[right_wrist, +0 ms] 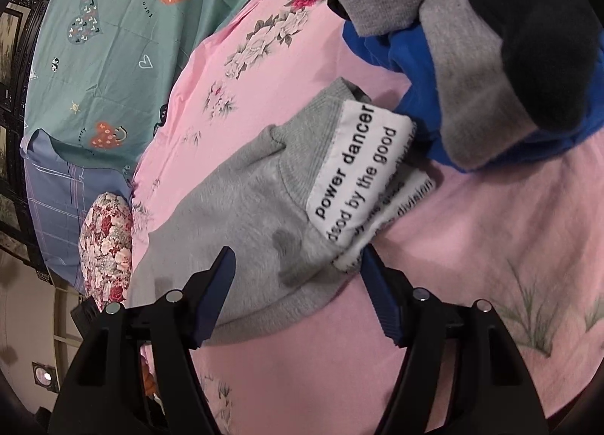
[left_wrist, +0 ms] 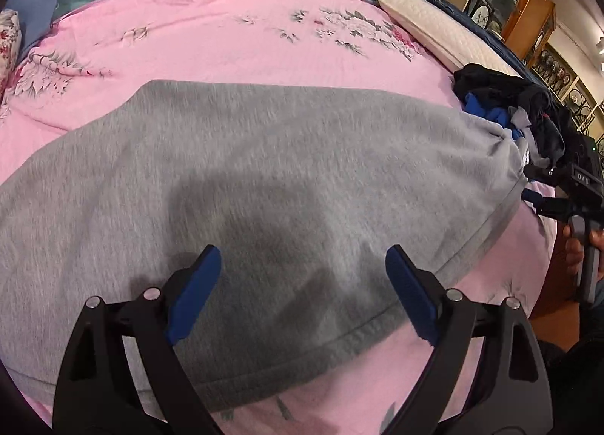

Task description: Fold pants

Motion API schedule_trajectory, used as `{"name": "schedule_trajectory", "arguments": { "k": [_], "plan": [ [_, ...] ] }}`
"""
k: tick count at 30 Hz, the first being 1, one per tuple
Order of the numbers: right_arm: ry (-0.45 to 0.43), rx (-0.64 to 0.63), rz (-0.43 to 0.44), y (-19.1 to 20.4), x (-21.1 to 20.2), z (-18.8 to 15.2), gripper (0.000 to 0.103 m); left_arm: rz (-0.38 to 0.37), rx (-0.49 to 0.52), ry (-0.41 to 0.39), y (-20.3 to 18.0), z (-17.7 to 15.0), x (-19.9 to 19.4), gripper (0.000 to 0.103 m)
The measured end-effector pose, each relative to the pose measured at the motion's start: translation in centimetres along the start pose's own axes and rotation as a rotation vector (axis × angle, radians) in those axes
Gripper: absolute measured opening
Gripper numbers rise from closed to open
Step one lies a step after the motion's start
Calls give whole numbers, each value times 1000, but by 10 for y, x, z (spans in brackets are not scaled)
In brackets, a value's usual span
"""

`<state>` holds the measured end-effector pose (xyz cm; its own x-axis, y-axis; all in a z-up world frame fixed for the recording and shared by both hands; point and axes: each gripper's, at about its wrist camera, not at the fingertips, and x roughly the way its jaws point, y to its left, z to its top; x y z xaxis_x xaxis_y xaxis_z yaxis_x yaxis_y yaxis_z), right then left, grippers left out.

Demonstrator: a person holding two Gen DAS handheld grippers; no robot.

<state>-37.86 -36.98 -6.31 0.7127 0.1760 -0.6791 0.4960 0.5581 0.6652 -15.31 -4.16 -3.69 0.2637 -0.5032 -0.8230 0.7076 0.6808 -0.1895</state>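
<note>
On your left, the left gripper (left_wrist: 302,272) hangs over the grey pants (left_wrist: 264,171) with its blue pads (left_wrist: 194,295) spread wide and nothing pinched between them. Grey cloth lies beneath the gap, and the hemmed near edge curves under the right-hand pad. The pads seem to hover above the fabric, not press on it, though the left wrist view cannot settle that for certain. The pants lie spread flat across the pink floral sheet (left_wrist: 226,46), which suggests they were laid out smooth so a fold can be made cleanly; a wide stance over the edge suits scooping up a hem.

Moving right, the grey cloth narrows toward a bunched end, and just beyond it sits a heap of dark, blue and grey clothes (left_wrist: 509,110), likely the items waiting their turn. A cream pillow (left_wrist: 415,27) lies behind that heap at the bed's far side.

Farther right, your right gripper (right_wrist: 298,284) straddles the ribbed end of the pants, where a white label (right_wrist: 358,171) printed with black words is sewn on. Its jaws stand partly apart, and the corner with the label's lower edge lies between them, touching or nearly touching the right-hand pad; nothing is clamped. That end is probably your anchor point: with one tool at each end, you can lift and bring the ends together. The heap lies close to this corner, so a blue piece could get caught up when you close.
</note>
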Motion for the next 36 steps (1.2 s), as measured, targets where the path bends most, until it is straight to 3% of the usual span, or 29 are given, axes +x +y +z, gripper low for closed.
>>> {"name": "schedule_trajectory", "arguments": {
  "k": [2, 5, 6, 9, 12, 18, 23, 28, 32, 36],
  "plan": [
    [-25, -1, 10, -1, 3, 1, 69, 10, 13, 32, -6, 0, 12, 90],
    [-58, -39, 11, 4, 12, 2, 68, 93, 103, 16, -24, -7, 16, 91],
    [-72, -51, 4, 5, 13, 2, 65, 100, 110, 12, -25, -7, 16, 91],
    [-73, -41, 27, 0, 17, 2, 37, 94, 96, 21, -22, -5, 15, 91],
    [-88, -95, 21, 5, 11, 0, 32, 106, 101, 22, -22, -4, 15, 91],
    [-107, -128, 43, 15, -2, 2, 31, 135, 121, 14, -27, -4, 15, 91],
    [-58, -45, 35, -7, 14, 1, 30, 138, 118, 18, -27, -4, 15, 91],
    [-40, -62, 23, 0, 14, 2, 44, 141, 118, -1, -24, -5, 7, 91],
    [-55, -109, -10, 3, 15, -2, 40, 155, 33, -89, 8, -15, -34, 91],
    [-58, -120, -8, 0, 14, -3, 37, 180, -225, -188, 84, -45, -98, 91]
  ]
}}
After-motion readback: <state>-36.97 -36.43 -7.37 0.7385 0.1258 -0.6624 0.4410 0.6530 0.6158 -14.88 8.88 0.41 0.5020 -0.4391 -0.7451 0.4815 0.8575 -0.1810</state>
